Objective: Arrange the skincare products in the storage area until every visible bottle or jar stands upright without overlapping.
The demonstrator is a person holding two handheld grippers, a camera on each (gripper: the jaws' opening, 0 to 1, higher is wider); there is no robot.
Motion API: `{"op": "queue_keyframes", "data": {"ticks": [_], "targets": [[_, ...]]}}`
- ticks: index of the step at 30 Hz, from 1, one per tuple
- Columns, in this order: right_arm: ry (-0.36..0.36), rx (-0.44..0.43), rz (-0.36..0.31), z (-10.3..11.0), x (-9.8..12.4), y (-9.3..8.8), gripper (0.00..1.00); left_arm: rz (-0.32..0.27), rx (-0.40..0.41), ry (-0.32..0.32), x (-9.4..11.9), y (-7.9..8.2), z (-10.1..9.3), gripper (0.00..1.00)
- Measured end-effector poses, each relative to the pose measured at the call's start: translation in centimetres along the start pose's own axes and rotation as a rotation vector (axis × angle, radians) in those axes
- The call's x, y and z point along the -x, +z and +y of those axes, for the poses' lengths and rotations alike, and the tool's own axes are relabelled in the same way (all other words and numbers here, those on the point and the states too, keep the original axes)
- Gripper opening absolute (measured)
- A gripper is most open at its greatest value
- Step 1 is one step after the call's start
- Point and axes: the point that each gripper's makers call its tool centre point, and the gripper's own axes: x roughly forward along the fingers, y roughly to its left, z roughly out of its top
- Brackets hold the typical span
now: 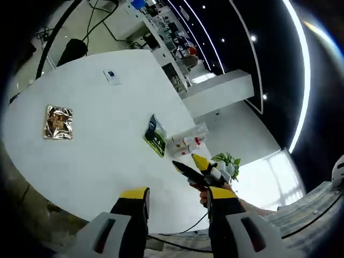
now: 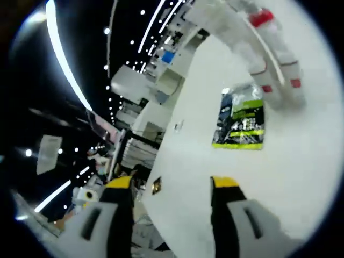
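Hovering above a round white worktop (image 1: pixel 107 140), the left tongs (image 1: pixel 177 200) rise from the bottom of the left gripper view with their yellow-tipped jaws spread and nothing between them. Right of centre in that view, a clear storage tray (image 1: pixel 191 138) holds white skincare bottles (image 1: pixel 183 143) with red caps lying on their sides, near the worktop's edge, and a dark green-and-black packet (image 1: pixel 156 136) lies just beside it. A gold foil pouch (image 1: pixel 58 122) sits well apart at the left of the frame, and a small white card (image 1: pixel 112 77) lies toward the upper left. The right tongs (image 1: pixel 200 167) enter from the lower right, held in a hand (image 1: pixel 207 196), with a potted plant (image 1: pixel 227 161) beyond them. The right gripper view, tilted and blurred, brings the same goods close: the red-capped bottles (image 2: pixel 269 48) lie in the upper right and the packet (image 2: pixel 242 119) right of centre, while its own right tongs (image 2: pixel 172 185) stand spread and empty at the bottom.
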Motion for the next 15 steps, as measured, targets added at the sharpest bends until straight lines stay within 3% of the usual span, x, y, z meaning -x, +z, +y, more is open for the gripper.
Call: {"op": "queue_keyframes", "data": {"ticks": [4,8,10,15], "targets": [[0.014,0.095,0.015,0.8,0.7,-0.2,0.60,0.034,-0.096,0.070,0.2,1.6,2.0,0.45],[0.021,0.165,0.011,1.5,1.6,-0.1,0.62,0.112,-0.232,0.151,0.0,3.0,4.2,0.45],[0.033,0.196,0.026,2.1,1.9,-0.4,0.64,0.179,-0.320,0.200,-0.2,3.6,5.5,0.45],[0.049,0.248,0.039,3.6,2.2,-0.9,0.70,0.259,-0.441,0.258,-0.7,4.8,6.9,0.45]]}}
